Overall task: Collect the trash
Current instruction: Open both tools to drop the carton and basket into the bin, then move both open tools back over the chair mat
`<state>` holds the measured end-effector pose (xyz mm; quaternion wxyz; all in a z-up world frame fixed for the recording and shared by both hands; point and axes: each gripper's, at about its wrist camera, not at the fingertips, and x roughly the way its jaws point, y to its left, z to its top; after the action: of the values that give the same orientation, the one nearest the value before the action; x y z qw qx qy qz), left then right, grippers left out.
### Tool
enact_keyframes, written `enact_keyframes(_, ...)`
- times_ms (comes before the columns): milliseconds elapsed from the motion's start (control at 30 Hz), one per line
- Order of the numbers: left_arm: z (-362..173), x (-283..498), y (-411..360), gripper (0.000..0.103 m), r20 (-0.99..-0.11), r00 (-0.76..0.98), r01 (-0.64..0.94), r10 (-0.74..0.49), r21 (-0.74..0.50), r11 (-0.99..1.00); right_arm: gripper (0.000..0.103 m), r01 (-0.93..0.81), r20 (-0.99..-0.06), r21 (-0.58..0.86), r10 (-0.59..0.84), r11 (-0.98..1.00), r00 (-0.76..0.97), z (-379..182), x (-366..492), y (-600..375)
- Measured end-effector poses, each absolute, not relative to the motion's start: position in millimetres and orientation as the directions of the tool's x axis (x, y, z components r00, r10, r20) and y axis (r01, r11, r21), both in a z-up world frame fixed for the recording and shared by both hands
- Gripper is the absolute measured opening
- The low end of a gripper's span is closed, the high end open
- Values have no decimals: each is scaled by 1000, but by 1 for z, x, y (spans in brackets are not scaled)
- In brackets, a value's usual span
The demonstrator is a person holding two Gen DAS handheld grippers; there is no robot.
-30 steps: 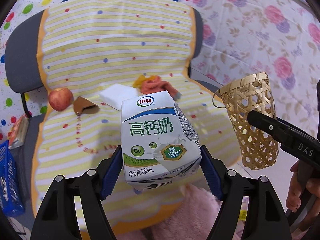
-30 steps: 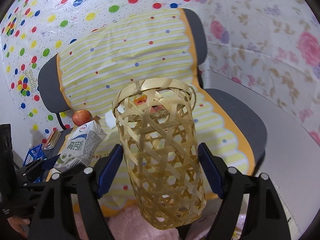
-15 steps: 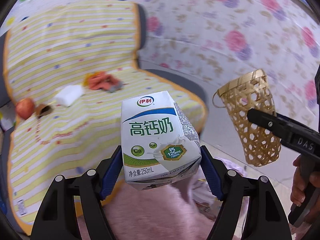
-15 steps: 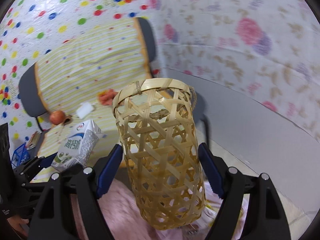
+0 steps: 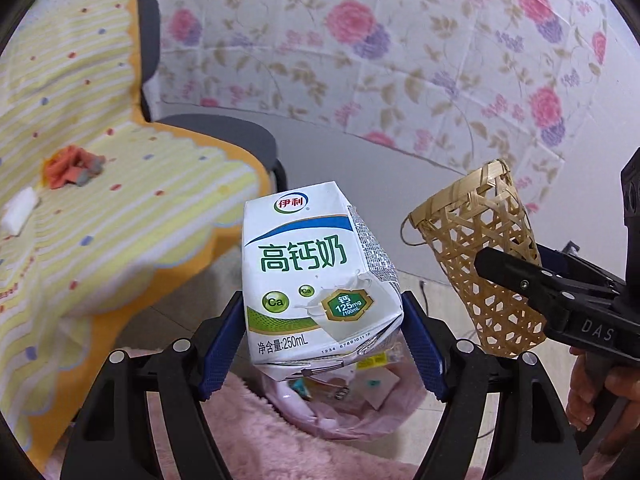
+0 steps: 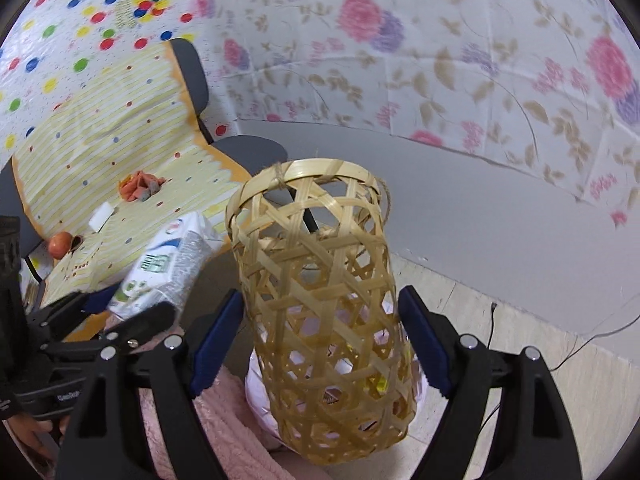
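I have swung both grippers off the yellow striped chair cover (image 5: 120,208), which a second ago filled my left view and now sits at nine o'clock. The pink-lined trash bin (image 5: 352,408) has come in at six o'clock, so I judge the drop is close.

My left gripper (image 5: 322,344) is clamped on the white and green milk carton (image 5: 316,276), blue pads pressing both sides, the carton right above the bin mouth. My right gripper (image 6: 320,344) grips the woven bamboo basket (image 6: 324,312), tilted, also over the bin liner.

At three o'clock in the left view the basket is near the carton but apart. The fluffy pink rug (image 5: 280,448) borders the bin at seven o'clock; bare floor lies open toward two o'clock. Orange scraps (image 5: 72,166), a white block (image 5: 18,210) and a red apple (image 6: 60,245) remain on the cover
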<state>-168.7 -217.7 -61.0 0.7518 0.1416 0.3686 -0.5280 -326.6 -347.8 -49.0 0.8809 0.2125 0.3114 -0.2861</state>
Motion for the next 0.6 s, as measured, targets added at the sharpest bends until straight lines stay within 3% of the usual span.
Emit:
enact_keyframes(133, -71, -171, -237, 78, -731, 150, 901, -665, -175, 396, 79, 645, -663, 228, -369, 729, 651, -56, -332, -360)
enact_keyframes(200, -78, -170, -246, 88, -750, 146, 901, -645, -169, 400, 79, 651, -674, 241, -359, 720, 646, -64, -331, -368)
enact_keyframes(333, -88, -167, -247, 88, -788, 156, 888, -595, -152, 434, 80, 664, -697, 293, -322, 688, 641, -76, -334, -380)
enact_keyframes(600, -66, -157, -217, 88, -744, 292, 850, -601, -85, 519, 80, 642, -670, 270, -338, 718, 661, -65, -331, -378)
